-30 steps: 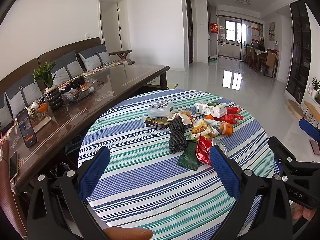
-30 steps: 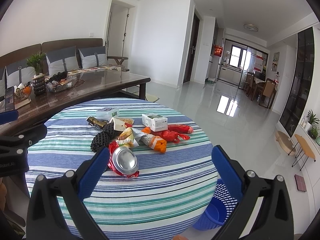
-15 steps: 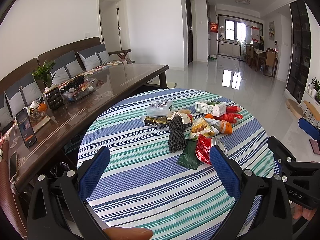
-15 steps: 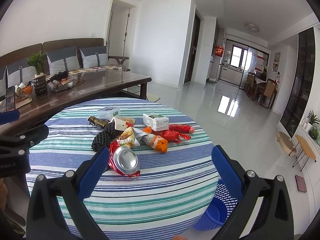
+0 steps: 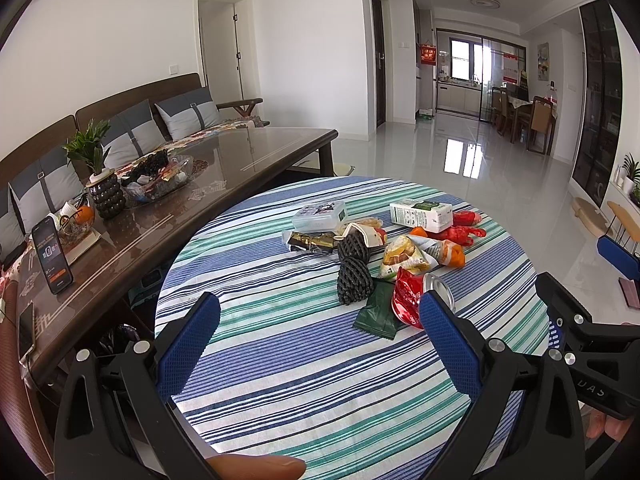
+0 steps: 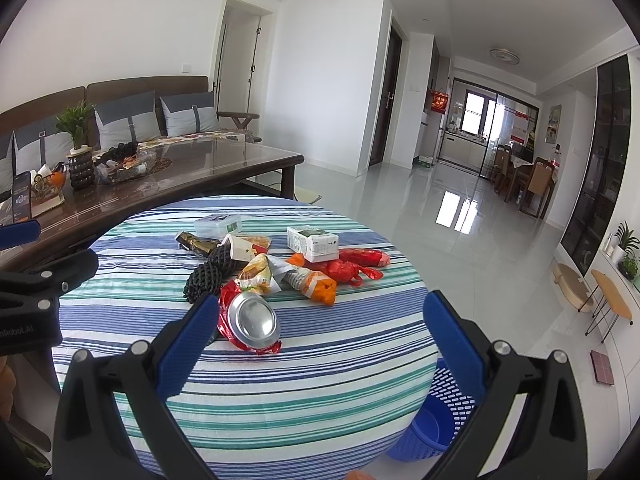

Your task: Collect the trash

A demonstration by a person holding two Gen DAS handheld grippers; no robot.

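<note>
Striped round tablecloth (image 5: 280,360) fills my view, and I've got the left gripper (image 5: 320,344) spread wide and empty over its near edge. Trash sits mid-table, left to right: black foam netting (image 5: 352,276), green wrapper (image 5: 378,314), crushed can (image 6: 254,320), white carton (image 6: 314,244). My right gripper (image 6: 320,340) gapes wide too, holding nothing, with the blue basket (image 6: 436,420) on the floor beside the table.

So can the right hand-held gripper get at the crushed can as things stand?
Probably yes: the right hand-held gripper is open, and the crushed can lies nearest it on the red wrapper, with nothing between.
</note>
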